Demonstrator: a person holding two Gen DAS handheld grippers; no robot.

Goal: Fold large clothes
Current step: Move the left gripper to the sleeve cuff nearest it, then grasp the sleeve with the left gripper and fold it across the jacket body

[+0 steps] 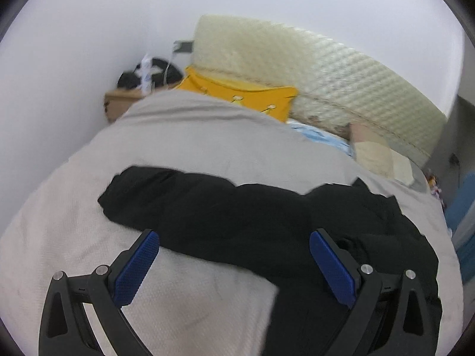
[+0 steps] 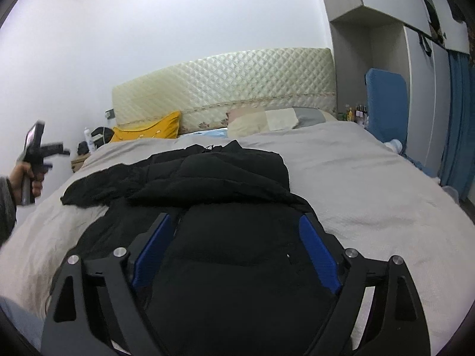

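Nearest the right wrist camera, the right gripper is seen with its jaws spread wide above the black jacket; nothing is pinched between the blue pads, and the padded cloth simply lies beneath them. In the left wrist view, the left gripper is likewise held agape, one pad over the grey bedspread and the other over the dark fabric, with nothing clamped.

The jacket is spread across the middle of the bed, partly folded, with one sleeve stretched out sideways towards the left hand, which is seen well apart from the garment at the bed's edge.

A slip is judged likely if only the slick outer layer is pinched: the puffy filling may spring back and the fold may be undone. The bedspread could also be caught together with the sleeve, since the cloth lies flat against it, and the whole cover would then be dragged.

Farther back, a yellow cushion and a patchwork pillow are set against the quilted headboard, well clear of the jacket. A cluttered bedside table and a blue panel are seen beyond the bed's sides; no obstruction is offered by either.
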